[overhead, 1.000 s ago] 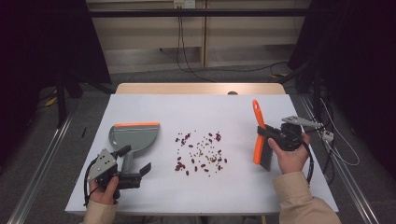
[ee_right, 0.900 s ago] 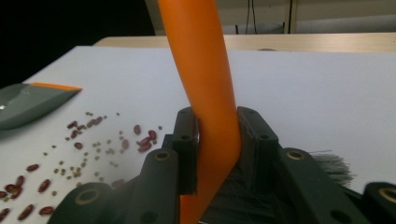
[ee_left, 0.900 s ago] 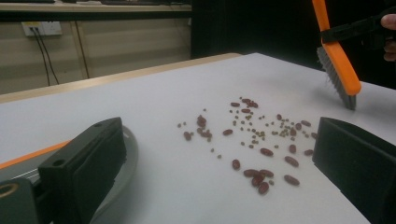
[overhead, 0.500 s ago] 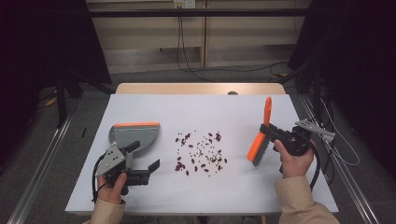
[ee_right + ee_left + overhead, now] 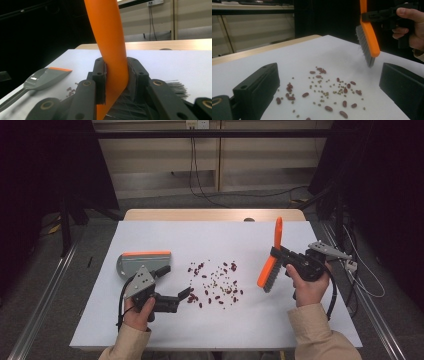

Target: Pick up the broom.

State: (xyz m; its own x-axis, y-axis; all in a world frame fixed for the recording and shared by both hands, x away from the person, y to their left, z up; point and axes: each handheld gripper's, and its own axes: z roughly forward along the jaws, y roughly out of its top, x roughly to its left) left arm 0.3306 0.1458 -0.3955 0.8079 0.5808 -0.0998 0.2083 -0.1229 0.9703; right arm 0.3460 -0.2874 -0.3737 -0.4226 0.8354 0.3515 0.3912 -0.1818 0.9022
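My right gripper (image 5: 280, 256) squeezes the orange brush (image 5: 270, 265) tight and holds it up above the white table (image 5: 165, 232), just right of the spilled beans (image 5: 216, 284). My left gripper (image 5: 184, 295) is wide open and empty, low beside the beans, with the grey dustpan (image 5: 142, 262) just behind it.

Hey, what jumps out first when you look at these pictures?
The orange brush, clamped in the right gripper and held above the table's right side. Then the scattered beans mid-table, with the open left gripper at their left edge and the grey dustpan lying behind it.
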